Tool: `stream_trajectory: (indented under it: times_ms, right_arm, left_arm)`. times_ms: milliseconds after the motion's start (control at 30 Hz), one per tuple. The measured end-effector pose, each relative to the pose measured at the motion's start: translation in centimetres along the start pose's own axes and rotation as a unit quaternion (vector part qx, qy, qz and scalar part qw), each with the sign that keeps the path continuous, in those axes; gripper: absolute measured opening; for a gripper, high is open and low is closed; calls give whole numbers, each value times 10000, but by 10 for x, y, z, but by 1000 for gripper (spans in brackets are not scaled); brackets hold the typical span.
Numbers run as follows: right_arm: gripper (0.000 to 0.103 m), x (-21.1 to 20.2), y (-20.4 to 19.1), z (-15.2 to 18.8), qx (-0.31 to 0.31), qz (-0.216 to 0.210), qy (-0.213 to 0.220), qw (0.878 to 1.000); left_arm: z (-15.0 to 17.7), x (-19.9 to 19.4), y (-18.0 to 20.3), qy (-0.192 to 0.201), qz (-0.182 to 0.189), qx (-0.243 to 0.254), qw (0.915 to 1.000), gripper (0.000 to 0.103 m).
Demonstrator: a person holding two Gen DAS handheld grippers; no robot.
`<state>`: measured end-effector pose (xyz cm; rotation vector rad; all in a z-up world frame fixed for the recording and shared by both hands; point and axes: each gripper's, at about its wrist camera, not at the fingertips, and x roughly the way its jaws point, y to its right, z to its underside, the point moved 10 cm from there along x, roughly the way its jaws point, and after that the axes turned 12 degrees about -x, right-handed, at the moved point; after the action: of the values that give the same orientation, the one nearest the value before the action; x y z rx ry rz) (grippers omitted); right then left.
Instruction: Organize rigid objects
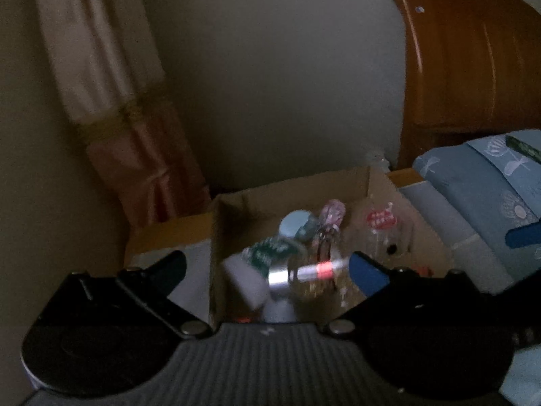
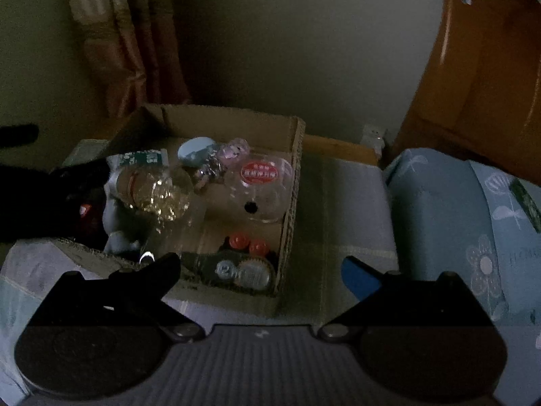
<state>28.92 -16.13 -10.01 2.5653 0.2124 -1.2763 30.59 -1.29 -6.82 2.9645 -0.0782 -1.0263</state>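
Left tool (image 1: 267, 265) spread over box (image 1: 297, 182), bottle (image 1: 304, 272) between.

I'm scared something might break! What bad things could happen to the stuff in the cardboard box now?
The left claw hangs open over the cardboard box with the bottle below it; whether it touches is unclear. If the bottle drops, it might knock the clear jar with the red sticker. The box is crowded, so a claw pushing in could bump the small red-capped things. The dim, blurry view makes aiming harder.

Dim room: bare wall (image 1: 270, 84), curtain (image 1: 111, 101), wooden headboard (image 1: 473, 67).
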Motion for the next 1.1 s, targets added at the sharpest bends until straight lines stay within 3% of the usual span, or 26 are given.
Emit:
stream_trajectory:
  times_ms: [167,367,567,1100]
  right_arm:
    - [103,-3,-5,24,17,476,32,9989]
    - [103,-13,-18,64,335,507,-57,9981]
    - [103,-41,-27,88,629,517,96,9966]
    - [103,-112,-22,77,631,822,857,9909]
  left_arm:
    - [37,-23,-8,64,-16,-348,9994,102]
    - [80,-44,-17,-30,-273,-791,9965,102]
    - [101,-72,-15,-143,-389,-902,9951,102]
    - [72,-131,-1,332,-236,-630,9972,102]
